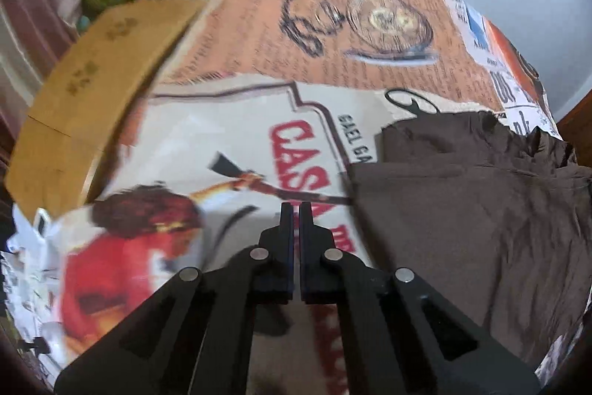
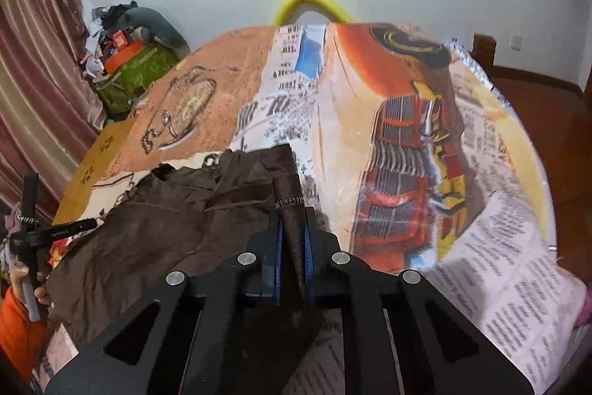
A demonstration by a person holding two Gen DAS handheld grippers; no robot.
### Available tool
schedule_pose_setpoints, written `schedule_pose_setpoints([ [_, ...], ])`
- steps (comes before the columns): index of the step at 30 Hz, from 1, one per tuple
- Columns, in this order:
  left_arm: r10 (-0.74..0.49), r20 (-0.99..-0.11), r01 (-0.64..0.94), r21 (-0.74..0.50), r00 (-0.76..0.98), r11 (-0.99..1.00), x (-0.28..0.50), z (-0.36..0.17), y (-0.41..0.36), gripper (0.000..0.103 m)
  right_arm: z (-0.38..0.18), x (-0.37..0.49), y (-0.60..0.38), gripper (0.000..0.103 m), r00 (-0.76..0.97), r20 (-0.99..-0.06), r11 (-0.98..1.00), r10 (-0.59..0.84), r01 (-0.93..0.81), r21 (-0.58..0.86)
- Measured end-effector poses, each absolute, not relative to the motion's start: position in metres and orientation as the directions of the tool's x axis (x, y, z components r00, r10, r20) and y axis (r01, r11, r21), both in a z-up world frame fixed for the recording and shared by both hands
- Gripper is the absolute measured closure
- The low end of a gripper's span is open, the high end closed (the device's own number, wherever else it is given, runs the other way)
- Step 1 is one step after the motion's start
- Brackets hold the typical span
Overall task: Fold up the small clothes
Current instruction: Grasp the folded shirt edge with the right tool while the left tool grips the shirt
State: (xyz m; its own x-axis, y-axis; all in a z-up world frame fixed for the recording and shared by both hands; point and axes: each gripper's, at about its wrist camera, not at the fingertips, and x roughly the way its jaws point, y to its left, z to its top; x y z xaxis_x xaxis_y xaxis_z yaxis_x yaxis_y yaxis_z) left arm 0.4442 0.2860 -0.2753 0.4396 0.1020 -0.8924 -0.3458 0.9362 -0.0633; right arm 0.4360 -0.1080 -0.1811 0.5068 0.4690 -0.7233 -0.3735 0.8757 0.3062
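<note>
Right now the brown garment point(image 2: 155, 221) lies crumpled on a desk covered by a printed cloth point(image 2: 407, 121) with newspaper text, an orange armoured figure and a sketch of a pocket watch; in the left wrist view the same garment point(image 1: 462, 210) fills the right side of the surface, beside a red-lettered poster print. The right tongs point(image 2: 294, 221) are pinching a hemmed, stitched edge of the garment, the dark fabric bunched into a narrow strip between the blue pads point(image 2: 278, 247) and trailing down toward the camera. The left tongs point(image 1: 295, 210) are pressed together with only a thin slit between the black fingers, hovering over the white and red print just left of the garment's edge; nothing shows between them. At the left edge of the right wrist view a hand point(image 2: 31, 284) with an orange sleeve point(image 2: 14, 328) grips the handle of the other tool. Beyond the desk stand a brown cardboard box point(image 1: 92, 80), a green bag point(image 2: 129, 73) heaped with clutter, a striped curtain point(image 2: 33, 62) and a pale wall with a yellow curved tube point(image 2: 314, 2) against it
</note>
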Motion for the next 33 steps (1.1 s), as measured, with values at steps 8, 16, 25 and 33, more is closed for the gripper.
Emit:
schedule_pose_setpoints([
  [8,0.053,-0.890,-0.363,-0.130,0.454,0.923,0.443,-0.260,0.301,0.095,-0.165,0.435,-0.107,0.095,0.531,-0.712,0.878,0.459,-0.393,0.273],
  [16,-0.101,-0.890,-0.347,-0.275,0.444,0.896,0.477,-0.281,0.293,0.065,-0.179,0.436,-0.099,0.094,0.511,-0.730,0.878,0.454,-0.398,0.267],
  [25,-0.205,-0.875,-0.319,-0.364,0.439,0.875,0.502,-0.300,0.286,0.068,-0.189,0.435,-0.103,0.094,0.496,-0.744,0.877,0.448,-0.407,0.256],
  [33,-0.082,-0.867,-0.277,-0.246,0.492,0.929,0.496,-0.278,0.273,0.098,-0.185,0.433,-0.105,0.094,0.507,-0.731,0.875,0.456,-0.403,0.267],
])
